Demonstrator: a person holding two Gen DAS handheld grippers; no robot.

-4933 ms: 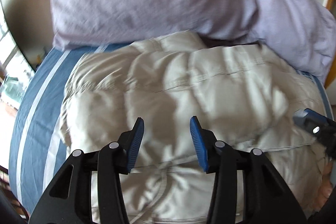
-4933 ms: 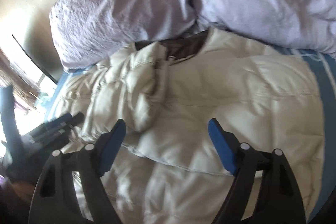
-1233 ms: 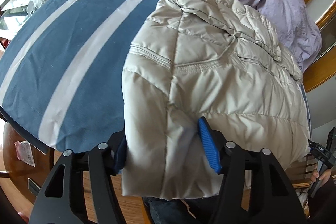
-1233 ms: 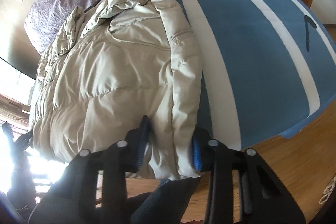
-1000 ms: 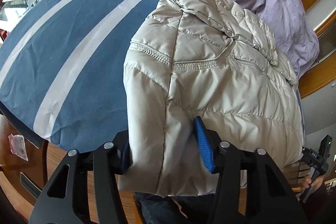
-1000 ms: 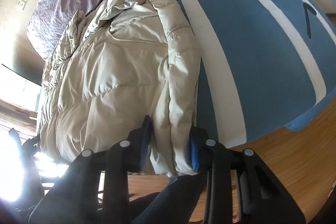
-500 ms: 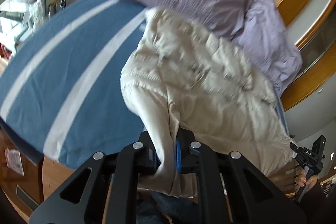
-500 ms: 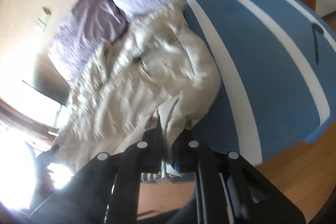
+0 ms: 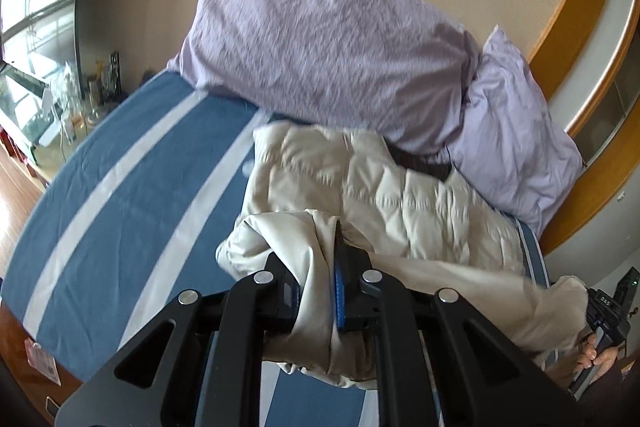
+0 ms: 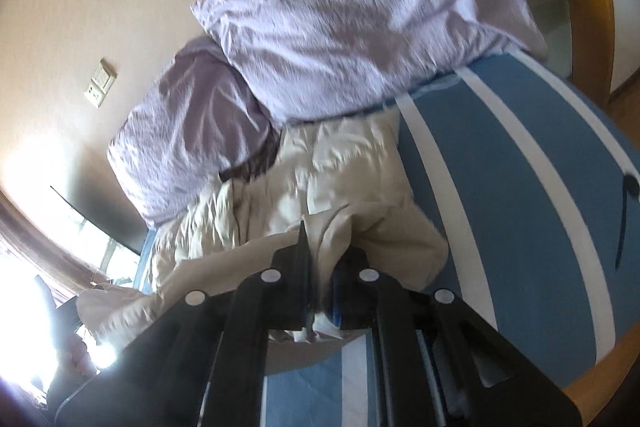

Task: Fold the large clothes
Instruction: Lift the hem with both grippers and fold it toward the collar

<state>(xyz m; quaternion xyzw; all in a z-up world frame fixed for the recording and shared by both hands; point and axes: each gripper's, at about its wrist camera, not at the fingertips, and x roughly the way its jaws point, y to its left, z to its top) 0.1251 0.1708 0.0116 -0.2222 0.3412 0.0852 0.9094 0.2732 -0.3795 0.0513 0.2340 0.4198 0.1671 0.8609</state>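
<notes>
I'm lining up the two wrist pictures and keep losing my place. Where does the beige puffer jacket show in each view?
Left wrist: the beige puffer jacket lies centre to lower right, its edge clamped in the left gripper.
Right wrist: the jacket lies centre to lower left, clamped in the right gripper.
Shared landmark: the lilac pillows just behind it.

Jacket [image 9: 384,195] on bed [image 9: 132,203] — pillows [image 9: 320,39] behind it
</notes>
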